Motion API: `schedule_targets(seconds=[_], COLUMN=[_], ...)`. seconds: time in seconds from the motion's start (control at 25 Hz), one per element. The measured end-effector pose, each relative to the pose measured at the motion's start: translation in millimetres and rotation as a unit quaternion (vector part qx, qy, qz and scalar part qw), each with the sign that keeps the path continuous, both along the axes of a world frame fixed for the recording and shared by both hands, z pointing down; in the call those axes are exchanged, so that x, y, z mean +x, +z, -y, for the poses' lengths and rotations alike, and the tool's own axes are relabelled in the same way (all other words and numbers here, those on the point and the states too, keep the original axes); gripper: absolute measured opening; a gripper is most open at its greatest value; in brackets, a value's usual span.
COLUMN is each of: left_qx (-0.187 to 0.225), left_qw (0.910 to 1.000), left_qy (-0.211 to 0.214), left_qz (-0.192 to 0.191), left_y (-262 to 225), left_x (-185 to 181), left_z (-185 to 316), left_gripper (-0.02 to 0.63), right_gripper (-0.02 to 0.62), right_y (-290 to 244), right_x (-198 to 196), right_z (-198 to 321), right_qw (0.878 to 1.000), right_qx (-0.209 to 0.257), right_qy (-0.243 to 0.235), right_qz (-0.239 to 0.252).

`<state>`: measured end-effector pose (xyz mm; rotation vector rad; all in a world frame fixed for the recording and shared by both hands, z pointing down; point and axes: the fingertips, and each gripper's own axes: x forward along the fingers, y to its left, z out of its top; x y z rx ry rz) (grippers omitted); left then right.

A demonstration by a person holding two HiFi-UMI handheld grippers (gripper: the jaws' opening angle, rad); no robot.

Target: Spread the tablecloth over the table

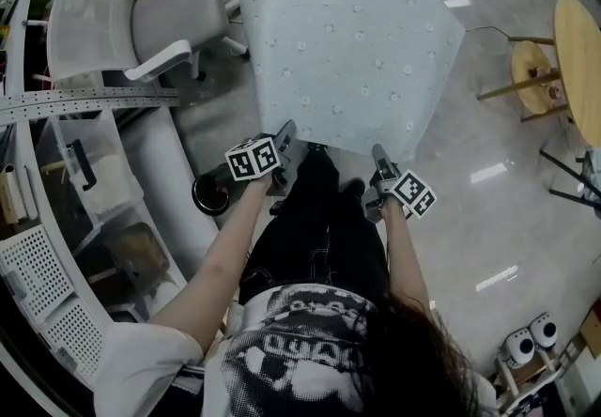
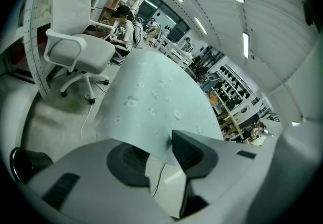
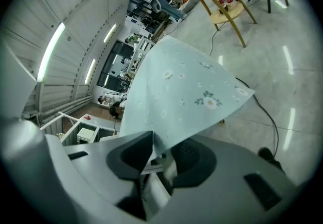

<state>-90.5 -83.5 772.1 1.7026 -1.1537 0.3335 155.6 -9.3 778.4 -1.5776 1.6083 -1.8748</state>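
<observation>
A pale blue tablecloth with small flowers lies spread over the table, its corners hanging down. My left gripper is at the cloth's near edge on the left, my right gripper at the same edge on the right. In the left gripper view the cloth's edge runs between the jaws of the left gripper, which stand apart. In the right gripper view the cloth's corner likewise lies between the spread jaws of the right gripper. Neither pair of pads presses on the fabric.
A grey office chair stands left of the table. A black bin sits on the floor by my left arm, with shelves beyond. A round wooden table and stool stand at the right. People sit in the background.
</observation>
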Motion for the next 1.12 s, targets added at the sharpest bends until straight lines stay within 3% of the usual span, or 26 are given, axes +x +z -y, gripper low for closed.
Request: schedule_targets(seconds=[0.32, 0.6, 0.92, 1.12], left_qx=[0.000, 0.035, 0.096, 0.128], left_qw=[0.9998, 0.9994, 0.9951, 0.9909], left_qy=[0.014, 0.002, 0.010, 0.016], left_qz=[0.016, -0.001, -0.019, -0.039], left_y=[-9.2, -41.4, -102.7, -137.6], left_x=[0.6, 4.2, 34.0, 52.1], left_z=[-32.9, -62.5, -99.8, -140.2], left_gripper=[0.124, 0.124, 0.124, 0.124], right_gripper=[0.121, 0.117, 0.092, 0.092], right_y=[-9.9, -51.1, -124.8, -159.8], right_x=[5.5, 19.8, 13.7, -5.6], right_z=[-38.1, -40.3, -60.4, -87.8], right_qw=[1.000, 0.996, 0.981, 0.960], right_qx=[-0.001, 0.064, 0.154, 0.199], right_qy=[-0.021, -0.053, -0.120, -0.193], right_qz=[-0.007, -0.030, -0.026, -0.038])
